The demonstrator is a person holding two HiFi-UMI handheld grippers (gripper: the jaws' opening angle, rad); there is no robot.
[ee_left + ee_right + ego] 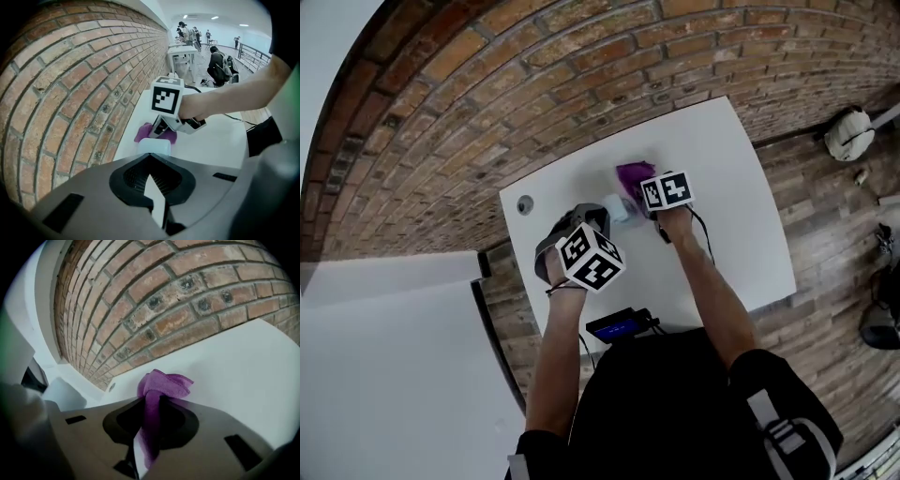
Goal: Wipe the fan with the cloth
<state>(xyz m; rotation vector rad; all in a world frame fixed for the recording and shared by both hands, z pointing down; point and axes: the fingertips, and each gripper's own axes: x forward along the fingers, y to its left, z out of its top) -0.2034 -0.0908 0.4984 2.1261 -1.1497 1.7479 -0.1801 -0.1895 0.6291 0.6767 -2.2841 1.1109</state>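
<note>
Fan [154, 146] is a small pale rounded block on the white table [741, 234]. Right gripper [150, 425] is pinching the purple cloth [161, 385] just beside it. Left gripper [152, 185] is closed tight and empty.

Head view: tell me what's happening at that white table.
A person works two handheld grippers over the white table beside the brick wall. The right gripper has its fingers shut on a purple cloth, right beside the small pale fan. The left gripper, fingers together, sits just on the fan's near side.
</note>
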